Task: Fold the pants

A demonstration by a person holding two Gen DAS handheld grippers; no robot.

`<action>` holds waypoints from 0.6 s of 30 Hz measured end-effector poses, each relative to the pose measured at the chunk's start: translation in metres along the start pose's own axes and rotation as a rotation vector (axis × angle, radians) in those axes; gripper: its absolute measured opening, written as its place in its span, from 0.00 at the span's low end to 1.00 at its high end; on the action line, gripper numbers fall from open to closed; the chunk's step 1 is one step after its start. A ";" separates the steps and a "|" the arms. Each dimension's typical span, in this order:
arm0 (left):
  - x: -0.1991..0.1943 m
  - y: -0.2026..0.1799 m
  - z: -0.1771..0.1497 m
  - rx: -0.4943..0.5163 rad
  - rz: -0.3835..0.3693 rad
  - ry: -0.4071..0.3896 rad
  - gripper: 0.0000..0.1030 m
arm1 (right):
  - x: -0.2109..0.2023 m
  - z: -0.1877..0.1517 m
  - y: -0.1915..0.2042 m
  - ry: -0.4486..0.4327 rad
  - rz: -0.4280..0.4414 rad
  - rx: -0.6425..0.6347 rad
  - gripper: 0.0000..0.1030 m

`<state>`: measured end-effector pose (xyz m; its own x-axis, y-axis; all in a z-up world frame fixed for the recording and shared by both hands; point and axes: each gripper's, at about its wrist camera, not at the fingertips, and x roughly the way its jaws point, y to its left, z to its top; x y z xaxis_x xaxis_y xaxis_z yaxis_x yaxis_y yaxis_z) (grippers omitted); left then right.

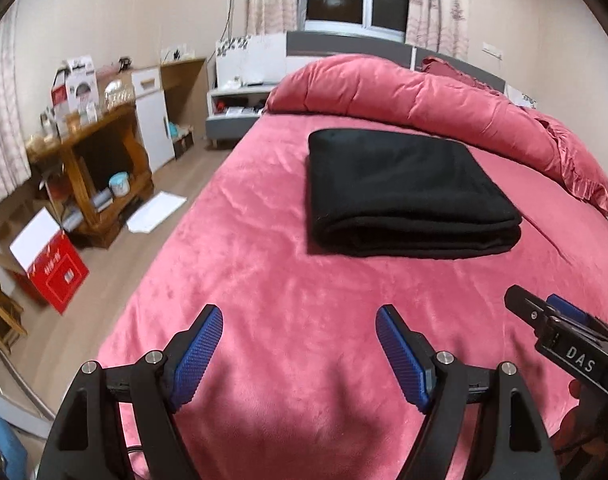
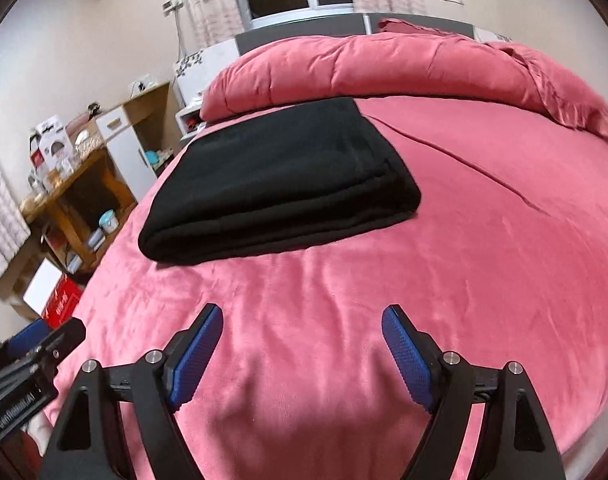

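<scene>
The black pants (image 1: 404, 192) lie folded in a thick rectangular stack on the pink bed (image 1: 263, 300). They also show in the right wrist view (image 2: 279, 184), left of centre. My left gripper (image 1: 299, 316) is open and empty, held above the bedspread well short of the pants. My right gripper (image 2: 301, 318) is open and empty too, above the bed in front of the stack. The right gripper shows at the lower right edge of the left wrist view (image 1: 544, 312). The left gripper shows at the lower left edge of the right wrist view (image 2: 43, 340).
A rolled pink duvet (image 1: 424, 92) and a pillow (image 1: 576, 168) lie along the headboard behind the pants. Left of the bed stand a wooden shelf unit (image 1: 91, 172), a red box (image 1: 51, 272), white papers on the floor (image 1: 155, 212) and a nightstand (image 1: 235, 112).
</scene>
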<state>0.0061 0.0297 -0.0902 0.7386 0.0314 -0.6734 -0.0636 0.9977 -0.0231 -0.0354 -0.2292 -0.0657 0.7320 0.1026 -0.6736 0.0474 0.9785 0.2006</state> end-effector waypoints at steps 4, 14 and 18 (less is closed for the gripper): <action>-0.002 -0.003 -0.003 0.017 -0.012 -0.009 0.78 | 0.002 -0.001 -0.005 -0.019 -0.019 -0.015 0.81; 0.008 -0.002 -0.003 -0.010 -0.023 0.036 0.78 | 0.014 -0.003 -0.001 0.002 -0.059 -0.037 0.81; 0.014 0.002 -0.005 -0.025 -0.002 0.063 0.78 | 0.008 0.003 0.009 -0.029 -0.029 -0.035 0.81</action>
<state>0.0128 0.0318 -0.1038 0.6949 0.0245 -0.7187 -0.0795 0.9959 -0.0429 -0.0271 -0.2197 -0.0668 0.7497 0.0690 -0.6582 0.0457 0.9868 0.1555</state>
